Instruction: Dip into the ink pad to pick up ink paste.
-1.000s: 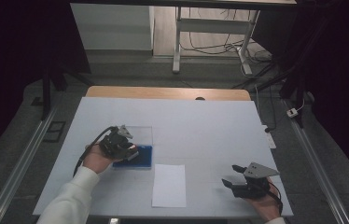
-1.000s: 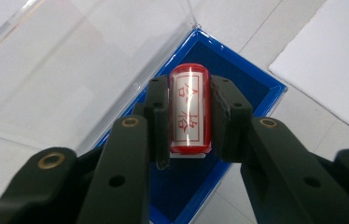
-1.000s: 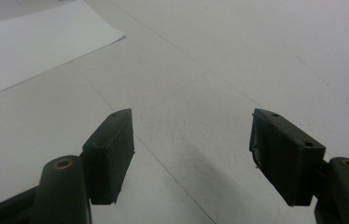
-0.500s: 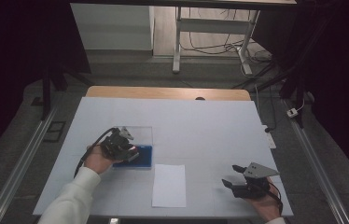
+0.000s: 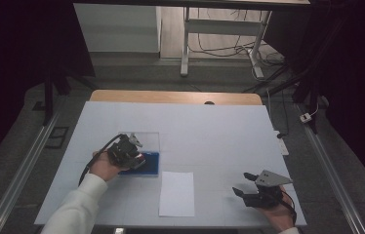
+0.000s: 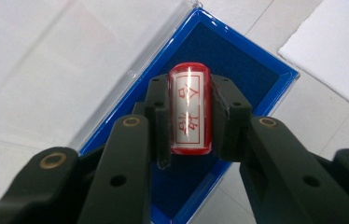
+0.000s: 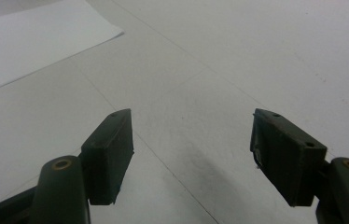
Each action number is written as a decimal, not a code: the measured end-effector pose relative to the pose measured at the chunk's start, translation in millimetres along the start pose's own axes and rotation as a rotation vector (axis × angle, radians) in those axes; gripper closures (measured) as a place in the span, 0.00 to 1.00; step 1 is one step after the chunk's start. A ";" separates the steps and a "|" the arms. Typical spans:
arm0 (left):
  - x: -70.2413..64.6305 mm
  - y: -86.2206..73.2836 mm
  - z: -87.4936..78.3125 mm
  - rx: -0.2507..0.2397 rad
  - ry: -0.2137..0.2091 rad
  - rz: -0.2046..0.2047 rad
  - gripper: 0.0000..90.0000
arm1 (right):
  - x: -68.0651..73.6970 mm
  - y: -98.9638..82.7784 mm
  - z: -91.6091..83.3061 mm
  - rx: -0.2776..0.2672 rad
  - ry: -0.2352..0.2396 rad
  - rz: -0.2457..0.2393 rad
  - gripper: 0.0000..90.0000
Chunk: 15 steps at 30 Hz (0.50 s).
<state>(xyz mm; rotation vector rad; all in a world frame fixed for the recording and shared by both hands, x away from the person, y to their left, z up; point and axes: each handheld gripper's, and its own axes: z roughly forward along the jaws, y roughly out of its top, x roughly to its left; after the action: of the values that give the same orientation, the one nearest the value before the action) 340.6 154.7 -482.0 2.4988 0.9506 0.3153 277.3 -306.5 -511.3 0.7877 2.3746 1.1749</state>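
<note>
A red stamp with red characters on its white face sits between the pads of my left gripper, which is shut on it. The stamp hangs just over the dark blue ink pad of an open blue case whose clear lid lies flat beside it. In the high view the left gripper is over the blue case at the table's left. My right gripper rests near the front right, jaws wide apart with nothing between them; its pads hover over bare table.
A white sheet of paper lies in front of the blue case, between the two hands; its corner lies ahead of the right gripper. The white tabletop ends in a wooden strip at the back. Table legs and cables stand beyond.
</note>
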 end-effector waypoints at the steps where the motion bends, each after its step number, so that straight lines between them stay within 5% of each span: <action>1: 0.0 0.0 0.0 0.000 0.000 0.000 0.79 | 0.1 0.0 -0.1 0.002 0.000 -0.001 0.33; 15: 0.0 2.6 1.1 0.022 -0.002 -0.013 0.79 | 1.9 0.4 1.7 0.015 0.004 -0.019 0.33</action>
<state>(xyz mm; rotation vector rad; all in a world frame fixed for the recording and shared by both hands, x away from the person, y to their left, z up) 342.5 152.6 -481.7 2.5116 0.9743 0.2999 276.9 -304.1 -512.1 0.7662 2.3920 1.1530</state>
